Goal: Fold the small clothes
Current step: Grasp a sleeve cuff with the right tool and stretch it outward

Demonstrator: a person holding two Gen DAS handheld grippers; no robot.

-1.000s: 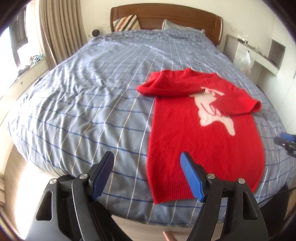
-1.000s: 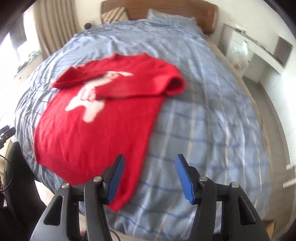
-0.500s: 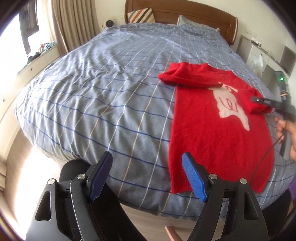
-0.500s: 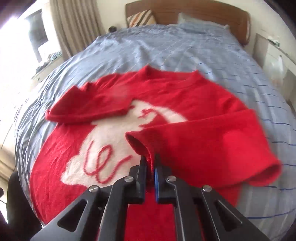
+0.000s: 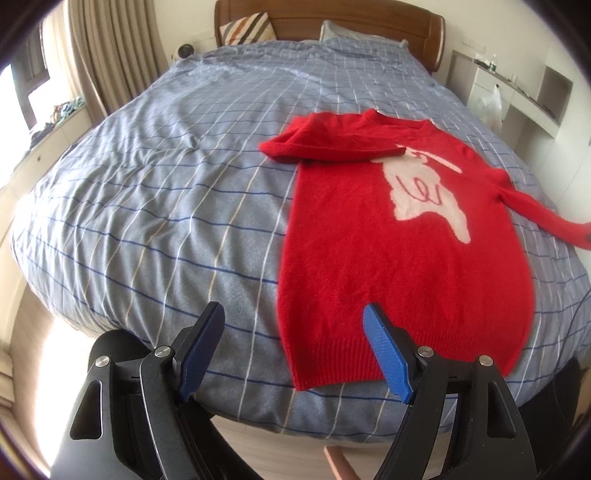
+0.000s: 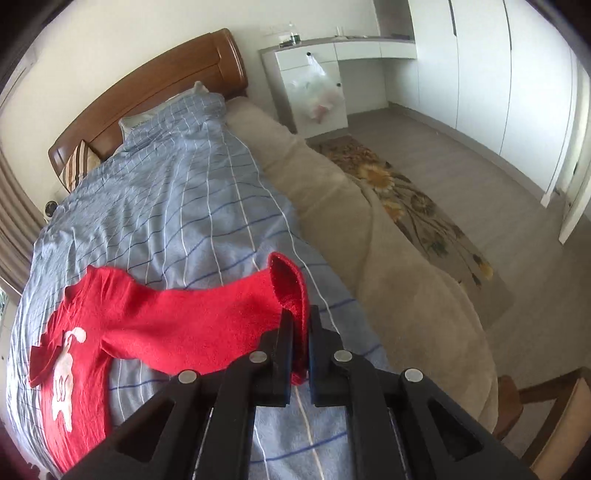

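Observation:
A small red sweater (image 5: 399, 240) with a white animal figure lies flat on the blue checked bedspread (image 5: 166, 184). Its left sleeve (image 5: 314, 144) is folded across the chest. The right sleeve (image 6: 207, 317) is stretched out sideways over the bed, and my right gripper (image 6: 300, 325) is shut on its cuff (image 6: 291, 284). In the left wrist view that sleeve (image 5: 535, 206) runs off toward the right edge. My left gripper (image 5: 295, 325) hangs open just above the bed's near edge, with the sweater's hem corner (image 5: 306, 369) below its gap and nothing between its pads.
A wooden headboard (image 5: 332, 18) and pillows are at the far end. White cabinets (image 6: 314, 85) with a hanging plastic bag stand beside the bed. A flowered rug (image 6: 417, 206) lies on the floor on the right. Curtains (image 5: 103, 55) hang on the left.
My right gripper closed on the right sleeve's cuff and pulled it out sideways, unfolding it from the chest. My left gripper shifted slightly toward the hem and stayed open.

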